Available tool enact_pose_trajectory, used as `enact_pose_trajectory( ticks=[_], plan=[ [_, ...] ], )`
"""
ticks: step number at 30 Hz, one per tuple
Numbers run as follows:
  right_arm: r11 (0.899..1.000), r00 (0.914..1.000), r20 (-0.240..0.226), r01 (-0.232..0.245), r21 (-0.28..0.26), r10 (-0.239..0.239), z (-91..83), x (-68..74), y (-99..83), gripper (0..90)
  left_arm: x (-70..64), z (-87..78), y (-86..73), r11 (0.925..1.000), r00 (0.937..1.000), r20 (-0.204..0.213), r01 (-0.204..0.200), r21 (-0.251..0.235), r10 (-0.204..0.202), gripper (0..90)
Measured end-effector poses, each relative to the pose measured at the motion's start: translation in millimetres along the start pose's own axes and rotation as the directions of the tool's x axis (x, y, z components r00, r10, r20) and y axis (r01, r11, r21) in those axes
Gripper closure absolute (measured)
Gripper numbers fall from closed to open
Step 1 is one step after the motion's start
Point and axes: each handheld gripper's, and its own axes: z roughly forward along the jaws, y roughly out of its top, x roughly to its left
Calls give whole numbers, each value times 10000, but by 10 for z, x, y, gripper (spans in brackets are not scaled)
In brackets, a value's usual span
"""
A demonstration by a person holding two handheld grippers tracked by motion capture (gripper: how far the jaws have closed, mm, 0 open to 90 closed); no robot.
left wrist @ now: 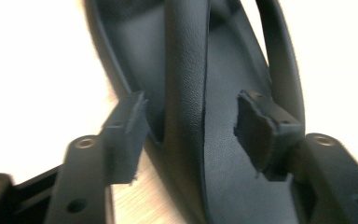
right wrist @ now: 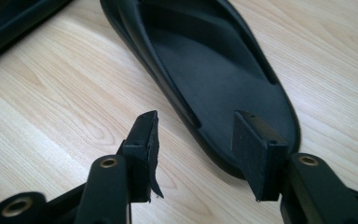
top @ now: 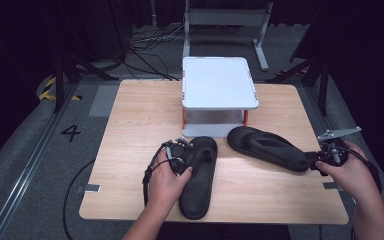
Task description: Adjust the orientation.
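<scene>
Lying on one table [top: 130, 125], two black sandals [top: 200, 175] [top: 270, 147], each straddled by spread, ungripping fingers [left wrist: 130, 126] [right wrist: 261, 154].

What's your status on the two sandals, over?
Left tongs open, straddling the left sandal's strap. Right tongs open around the right sandal's heel edge. Both sandals flat on table; white stand behind, nothing blocking.

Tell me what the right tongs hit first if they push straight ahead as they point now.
Most likely the heel rim of the right sandal: the right tongs are open, with that rim between them, one tip over the sole and one over the table. How close the contact is cannot be told.
</scene>
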Motion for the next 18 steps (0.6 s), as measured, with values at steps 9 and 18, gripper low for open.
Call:
enact_pose_trajectory(
  ticks=[9, 18],
  plan=[
    [9801, 9796, -330, 1986, 10, -1984, 556, 210, 217, 515, 315, -278, -159, 9996, 9957, -891, 256, -139, -268, 366],
    [9571, 9590, 156, 2815, 684, -2831, 871, 273, 297, 753, 423, -315, -263, 9994, 9967, -734, 342, 33, -338, 367]
  ],
)
